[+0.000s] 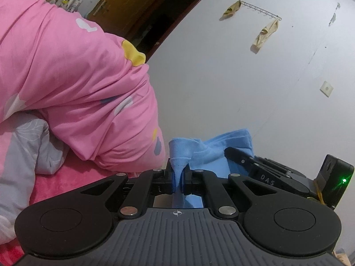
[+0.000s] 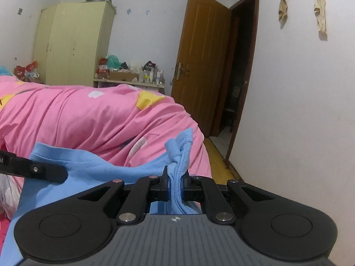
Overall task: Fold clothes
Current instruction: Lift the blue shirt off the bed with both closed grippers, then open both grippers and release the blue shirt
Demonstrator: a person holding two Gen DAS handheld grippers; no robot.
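Between the black pads of my left gripper point(image 1: 177, 177) I have a thin hemmed edge of the light blue cotton garment point(image 1: 208, 153) pinched tight, with cloth spilling out above and below the jaws. My right gripper point(image 2: 177, 181) is clamped on a thicker, bunched wad of the same garment, which drapes leftward across the view toward the other tool. Just beyond both grippers, touching or nearly touching the blue cloth, lies the rumpled pink patterned quilt point(image 2: 88, 115) on the bed. Further back I see the open brown wooden door point(image 2: 199, 66) and the pale green wardrobe point(image 2: 73, 42). My worry is the uneven grip: the left holds only a sliver of hem, so any tug could slip it free, while the right's bunched hold may carry a crooked crease into the fold. Dragging the cloth low could also snag it on the quilt.
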